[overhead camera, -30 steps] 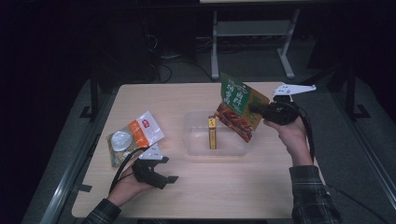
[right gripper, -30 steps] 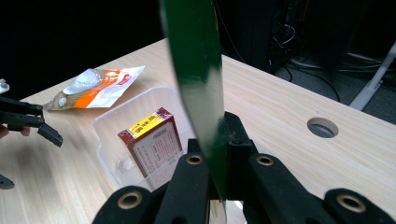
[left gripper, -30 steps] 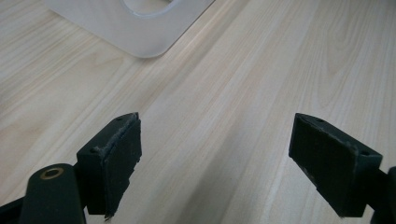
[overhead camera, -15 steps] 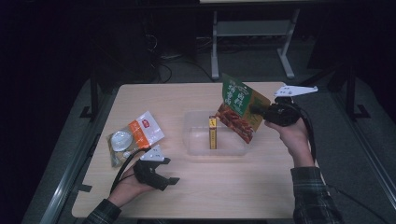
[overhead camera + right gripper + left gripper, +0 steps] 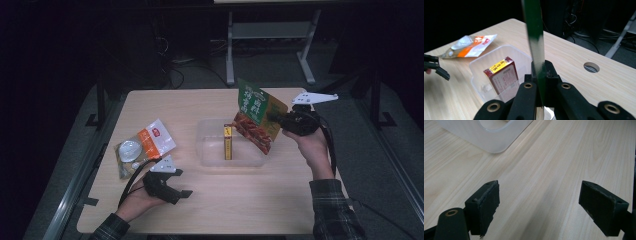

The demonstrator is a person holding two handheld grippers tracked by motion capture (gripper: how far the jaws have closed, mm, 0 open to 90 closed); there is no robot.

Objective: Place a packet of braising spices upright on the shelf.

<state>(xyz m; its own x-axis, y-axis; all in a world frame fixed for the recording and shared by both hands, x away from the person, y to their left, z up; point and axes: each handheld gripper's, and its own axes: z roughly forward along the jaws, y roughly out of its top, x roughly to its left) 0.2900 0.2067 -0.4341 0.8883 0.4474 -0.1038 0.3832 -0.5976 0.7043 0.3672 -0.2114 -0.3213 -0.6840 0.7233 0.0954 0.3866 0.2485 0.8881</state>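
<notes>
Nothing has shifted since 1 s ago: both hands and the snack bag sit where they were. Right gripper (image 5: 274,119) is clamped on the edge of the green snack bag (image 5: 257,116), holding it upright in the air over the right end of the clear plastic bin (image 5: 212,152), w/ the bag's lower corner hanging toward the bin. In the right gripper view the bag (image 5: 534,37) shows edge-on betw. the closed jaws. Inside the bin a red-and-yellow box (image 5: 228,142) stands on its side. Left gripper (image 5: 186,191) rests low on the desk (image 5: 240,200) near the front edge, jaws wide, nothing betw. them. An orange-and-white packet (image 5: 142,147) lies at the desk's left, just behind that hand.
</notes>
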